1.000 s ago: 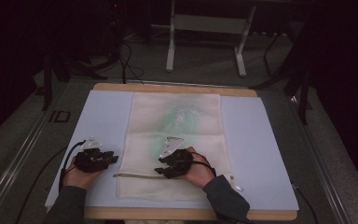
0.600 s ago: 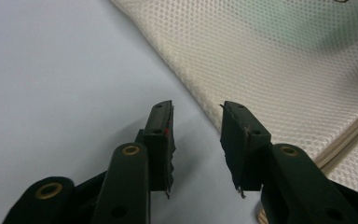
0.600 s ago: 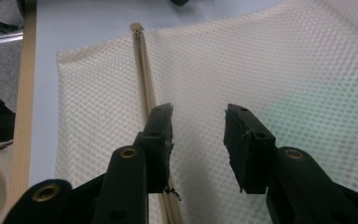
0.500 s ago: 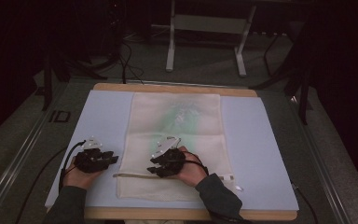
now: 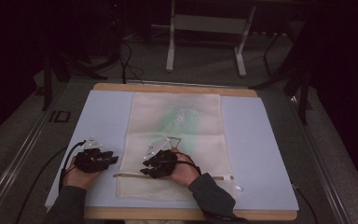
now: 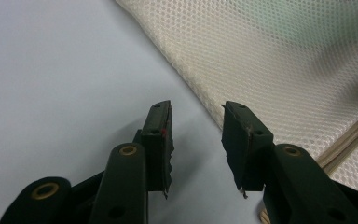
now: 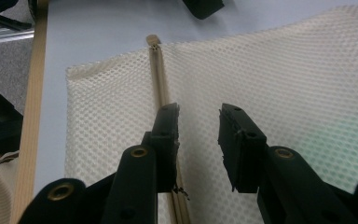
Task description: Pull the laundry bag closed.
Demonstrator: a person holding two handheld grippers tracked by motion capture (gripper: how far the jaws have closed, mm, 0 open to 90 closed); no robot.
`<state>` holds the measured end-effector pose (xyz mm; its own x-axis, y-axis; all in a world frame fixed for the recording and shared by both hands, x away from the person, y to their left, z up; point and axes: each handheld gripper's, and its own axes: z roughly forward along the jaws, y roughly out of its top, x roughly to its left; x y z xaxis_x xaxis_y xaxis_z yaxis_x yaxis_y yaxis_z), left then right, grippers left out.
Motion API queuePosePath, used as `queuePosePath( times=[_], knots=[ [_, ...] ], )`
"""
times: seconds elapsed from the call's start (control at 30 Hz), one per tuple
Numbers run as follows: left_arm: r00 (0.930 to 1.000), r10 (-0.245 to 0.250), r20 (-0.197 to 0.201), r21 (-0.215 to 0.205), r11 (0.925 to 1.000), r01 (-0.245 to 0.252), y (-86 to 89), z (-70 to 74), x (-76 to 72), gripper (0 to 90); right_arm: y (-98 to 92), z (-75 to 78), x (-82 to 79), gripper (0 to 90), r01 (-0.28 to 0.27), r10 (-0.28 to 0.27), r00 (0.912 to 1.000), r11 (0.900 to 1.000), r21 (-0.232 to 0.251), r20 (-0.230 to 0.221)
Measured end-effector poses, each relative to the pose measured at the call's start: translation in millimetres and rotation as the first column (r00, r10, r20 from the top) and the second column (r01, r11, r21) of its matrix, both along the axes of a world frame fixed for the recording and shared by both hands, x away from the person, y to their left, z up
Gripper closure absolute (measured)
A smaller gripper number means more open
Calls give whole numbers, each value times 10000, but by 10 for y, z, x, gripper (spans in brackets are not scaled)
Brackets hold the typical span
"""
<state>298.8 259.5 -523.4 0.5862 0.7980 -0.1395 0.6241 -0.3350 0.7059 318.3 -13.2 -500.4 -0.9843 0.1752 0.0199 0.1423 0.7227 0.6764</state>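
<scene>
While the right gripper (image 5: 154, 169) slides toward 9 o'clock along the mesh bag (image 5: 177, 121), jaws narrowing over its zipper (image 7: 161, 88) but gripping nothing, the left gripper (image 5: 107, 161) waits wide open beside the edge, probably a zipper grab next.

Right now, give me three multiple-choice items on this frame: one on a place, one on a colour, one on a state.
1. Where do the left tongs sit?
A. on the mesh bag
B. over the blue mat, left of the bag
C. off the table

2. What colour is the mesh bag?
A. cream
B. red
C. black

3. How do the right tongs stand?
A. clamped on the zipper
B. apart, nothing gripped
C. holding a cup

Key: 1 B, the left gripper view shows blue mat under the jaws; 2 A, cream netting with a green tint inside; 3 B, a gap shows between the jaws, which have just been closing over the bag, beside the zipper.
</scene>
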Motion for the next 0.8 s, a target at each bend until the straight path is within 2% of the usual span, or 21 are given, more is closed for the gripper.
queuePosePath(
  times=[0.43, 0.57, 0.8],
  knots=[
    [10000, -4, 12, 19, 10000, 3, 1, 1, -2, 625, 268, -65, -43, 754, -342, 343, 9994, 9992, -187, 76],
    [10000, 26, 19, 0, 10000, -26, 4, 2, -2, 623, 356, -90, -65, 775, -368, 376, 9988, 9990, -249, 324],
    [9999, 124, 16, -60, 9999, -124, 17, 4, -3, 622, 506, -127, -88, 792, -449, 454, 9987, 9987, -221, 224]
  ],
)
